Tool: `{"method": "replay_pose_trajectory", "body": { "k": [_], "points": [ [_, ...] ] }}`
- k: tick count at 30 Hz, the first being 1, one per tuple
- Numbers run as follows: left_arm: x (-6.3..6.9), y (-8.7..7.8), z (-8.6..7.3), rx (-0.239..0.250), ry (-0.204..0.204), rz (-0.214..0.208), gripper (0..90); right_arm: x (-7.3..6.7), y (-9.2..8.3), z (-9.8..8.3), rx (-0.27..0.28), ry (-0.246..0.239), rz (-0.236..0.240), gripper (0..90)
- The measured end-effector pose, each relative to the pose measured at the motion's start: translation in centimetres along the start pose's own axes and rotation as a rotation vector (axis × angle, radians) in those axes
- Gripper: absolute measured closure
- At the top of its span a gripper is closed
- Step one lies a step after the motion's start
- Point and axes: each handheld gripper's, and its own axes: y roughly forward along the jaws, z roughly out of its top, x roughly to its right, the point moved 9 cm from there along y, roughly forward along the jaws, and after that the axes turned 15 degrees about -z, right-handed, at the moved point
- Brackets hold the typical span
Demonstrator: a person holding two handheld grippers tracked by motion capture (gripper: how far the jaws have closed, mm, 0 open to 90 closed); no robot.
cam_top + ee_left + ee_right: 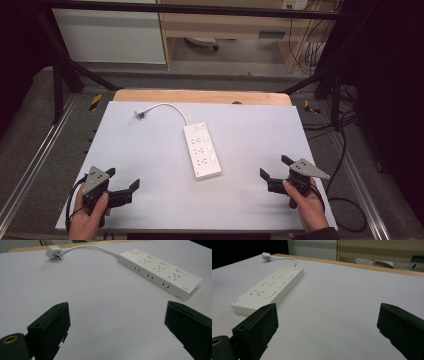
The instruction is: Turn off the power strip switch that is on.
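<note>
A white power strip [202, 151] lies in the middle of the pale table cover [150, 150], its cord curving back to a white plug [140, 114] at the far left. In the left gripper view the power strip [160, 271] runs up the right side, with the plug [53, 252] at the top. The power strip [268, 288] lies at the left in the right gripper view. My left gripper [123, 179] rests near the front left corner, open and holding nothing. My right gripper [275, 167] sits at the front right, open and also holding nothing. Both stand well apart from the strip.
The table's wooden far edge [200, 96] shows past the cover. Black frame bars [60, 75] and cables [345, 130] flank the table. A wooden cabinet [225, 25] stands behind on the floor.
</note>
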Motion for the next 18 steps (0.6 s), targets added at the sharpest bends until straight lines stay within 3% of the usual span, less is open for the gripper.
{"method": "replay_pose_trajectory", "body": {
  "k": [6,13,16,18],
  "points": [
    [0.0,0.0,0.0,0.002,-0.002,-0.003,6.2,-0.4,0.3,-0.7,-0.027,-0.01,0.006,3.5],
    [0.1,0.1,0.0,-0.005,0.006,-0.006,6.2,-1.3,1.7,-2.0,-0.098,-0.049,0.016,2.7],
    [0.2,0.1,0.0,-0.004,0.008,-0.011,6.2,-1.5,2.7,-2.4,-0.127,-0.083,-0.001,2.5],
    [0.2,0.2,0.0,-0.008,0.009,-0.013,6.2,-1.2,3.5,-2.3,-0.148,-0.082,-0.038,2.5]
  ]
}}
